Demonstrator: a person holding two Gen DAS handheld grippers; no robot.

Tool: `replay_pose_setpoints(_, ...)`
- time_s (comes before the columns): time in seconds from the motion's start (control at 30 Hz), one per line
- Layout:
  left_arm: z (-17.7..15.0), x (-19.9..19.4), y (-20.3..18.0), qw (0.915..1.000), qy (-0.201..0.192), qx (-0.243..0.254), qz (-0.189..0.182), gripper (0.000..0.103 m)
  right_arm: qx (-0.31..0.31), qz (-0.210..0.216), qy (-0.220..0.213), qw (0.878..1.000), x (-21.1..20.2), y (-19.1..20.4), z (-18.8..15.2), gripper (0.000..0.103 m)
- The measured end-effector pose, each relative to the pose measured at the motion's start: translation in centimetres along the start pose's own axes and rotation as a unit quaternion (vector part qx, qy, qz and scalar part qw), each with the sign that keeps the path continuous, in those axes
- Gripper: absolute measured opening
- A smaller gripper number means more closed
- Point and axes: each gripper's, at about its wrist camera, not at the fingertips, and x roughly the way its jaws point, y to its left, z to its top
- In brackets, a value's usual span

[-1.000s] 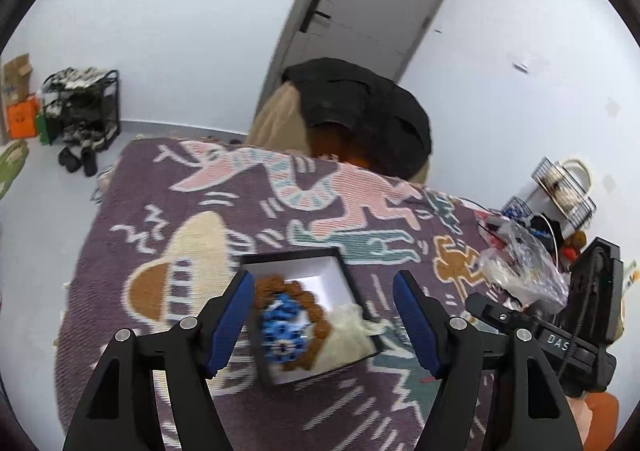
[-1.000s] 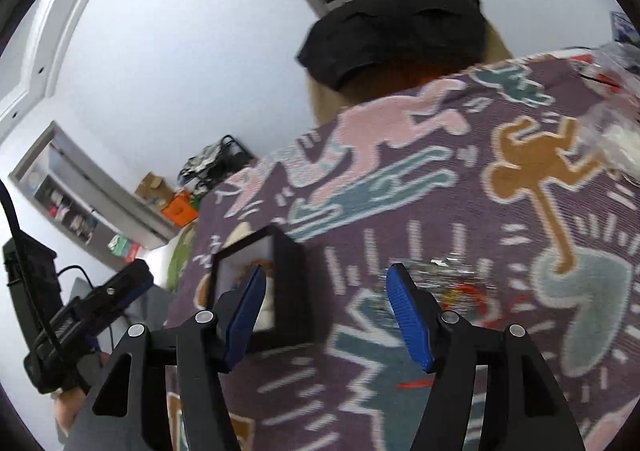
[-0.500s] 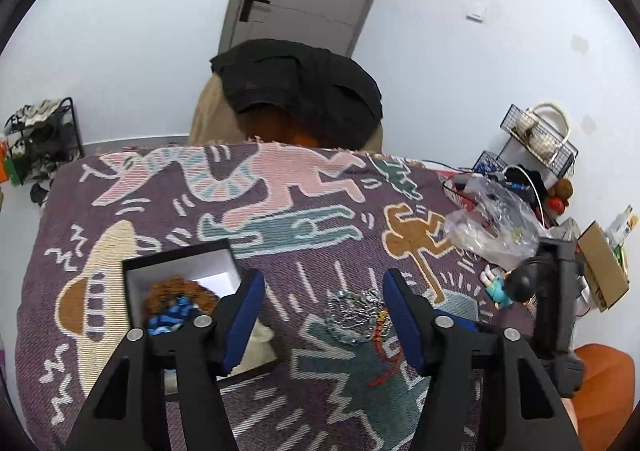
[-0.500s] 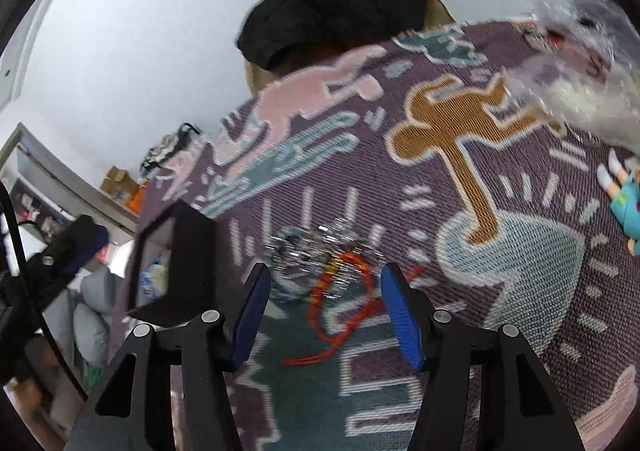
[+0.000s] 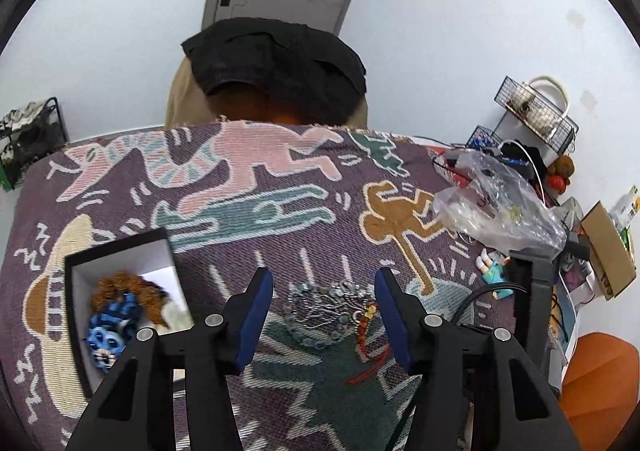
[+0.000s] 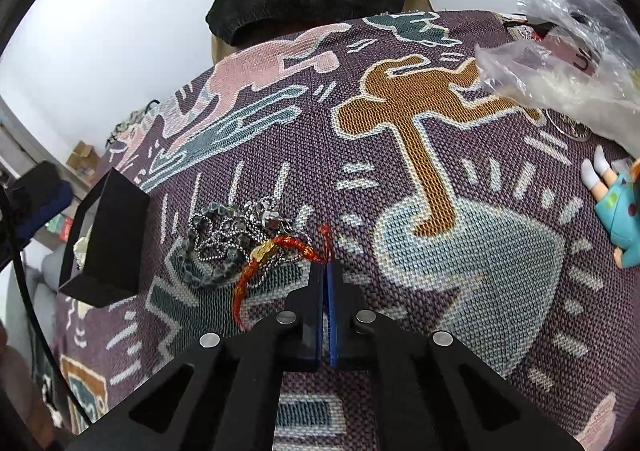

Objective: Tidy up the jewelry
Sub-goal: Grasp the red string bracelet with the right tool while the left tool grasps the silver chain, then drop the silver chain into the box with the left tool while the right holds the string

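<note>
A tangle of silver chains and grey beads (image 6: 232, 243) lies on the patterned purple blanket (image 6: 400, 171), with a red cord bracelet (image 6: 276, 255) on its right side. My right gripper (image 6: 325, 267) is shut on the red cord's end. My left gripper (image 5: 324, 303) is open above the same pile (image 5: 324, 311). A black box with white lining (image 5: 80, 275) sits to the left and holds a brown bead bracelet (image 5: 124, 285) and a blue bead piece (image 5: 112, 327). The box also shows in the right wrist view (image 6: 108, 239).
A clear plastic bag (image 5: 496, 211) lies at the blanket's right edge, with a small teal doll (image 6: 616, 207) beside it. A chair with a black jacket (image 5: 276, 67) stands behind the table. Clutter and a wire basket (image 5: 536, 111) are at far right.
My left gripper swung right from over the box to over the jewelry pile. My right gripper moved in on the pile and shut on the red cord.
</note>
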Motion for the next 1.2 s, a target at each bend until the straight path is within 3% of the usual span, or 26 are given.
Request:
replay_pose_setpoints(0.13, -0.3, 1.3, -1.1, 0.9998, 0.012, 0.013, -0.003, 0.052, 0.02, 0.005, -0.014, 1.0, -1.1, -1.4, -0.2, 0.002)
replay_pose_setpoints(0.2, -0.4, 2.2, -1.6, 0.9996, 0.022, 0.018, -0.004, 0.045, 0.033, 0.015, -0.023, 0.999, -1.8, -2.3, -0.1, 0.002)
replay_pose_setpoints(0.53, -0.3, 7.9, -2.7, 0.9962, 0.077, 0.041, 0.01, 0.045, 0.067, 0.034, -0.073, 0.994, -6.5, -5.2, 0.4, 0.002)
replay_pose_setpoints(0.8, -0.7, 12.1, -4.7, 0.9863, 0.137, 0.087, 0.028, 0.045, 0.078, 0.041, -0.084, 0.993, -7.7, -6.8, 0.3, 0.002)
replay_pose_setpoints(1.03, -1.0, 13.3, -5.8, 0.9748, 0.162, 0.137, 0.068, 0.045, 0.09, 0.047, -0.088, 0.991, -8.0, -7.8, 0.1, 0.002)
replay_pose_setpoints(1.2, -1.2, 13.1, -5.1, 0.9731, 0.185, 0.128, 0.049, 0.045, 0.092, 0.052, -0.089, 0.99, -8.5, -8.1, -0.4, 0.002)
